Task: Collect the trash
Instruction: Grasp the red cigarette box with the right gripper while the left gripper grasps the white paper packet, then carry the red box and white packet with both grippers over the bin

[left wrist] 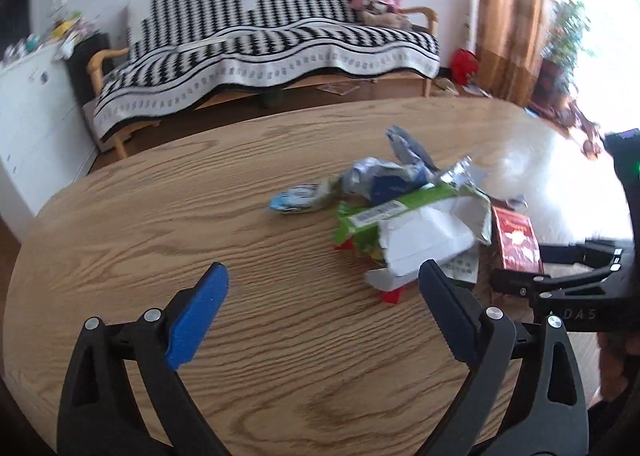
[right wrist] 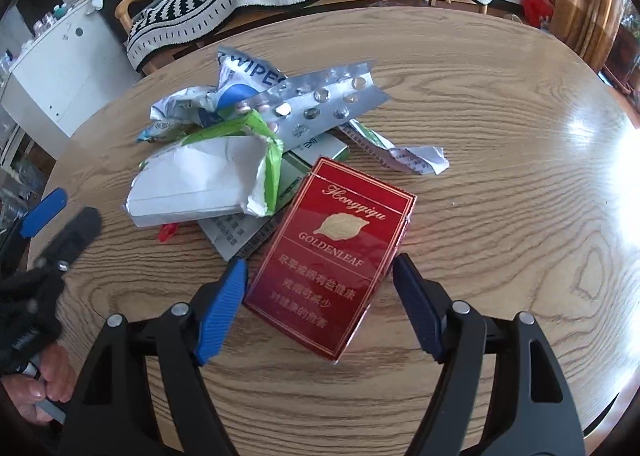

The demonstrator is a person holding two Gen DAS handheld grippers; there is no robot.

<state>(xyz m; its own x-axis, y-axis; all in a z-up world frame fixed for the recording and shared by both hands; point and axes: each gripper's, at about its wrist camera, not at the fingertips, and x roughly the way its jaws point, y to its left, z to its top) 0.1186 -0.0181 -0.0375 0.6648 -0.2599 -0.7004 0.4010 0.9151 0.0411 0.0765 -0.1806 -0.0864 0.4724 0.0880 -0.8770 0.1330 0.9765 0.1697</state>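
A heap of trash lies on the round wooden table [right wrist: 500, 216]: a torn green-and-white carton [right wrist: 192, 180] [left wrist: 416, 232], a silver blister strip [right wrist: 320, 104], a crumpled wipes wrapper [right wrist: 244, 76] [left wrist: 384, 176] and a printed leaflet [right wrist: 416, 160]. A red cigarette pack [right wrist: 336, 256] [left wrist: 516, 240] lies flat at the near edge of the heap. My right gripper [right wrist: 320, 266] [left wrist: 518, 264] is open and straddles the pack, pads close to its long edges. My left gripper [left wrist: 322, 276] [right wrist: 76, 204] hangs open over bare wood left of the heap, its dark finger beside the carton's corner.
Behind the table stands a sofa [left wrist: 280, 40] under a black-and-white blanket. A white cabinet [left wrist: 32, 108] is at the left, a brown curtain [left wrist: 508, 16] and a plant [left wrist: 564, 36] at the right. A hand [right wrist: 36, 396] grips the left tool.
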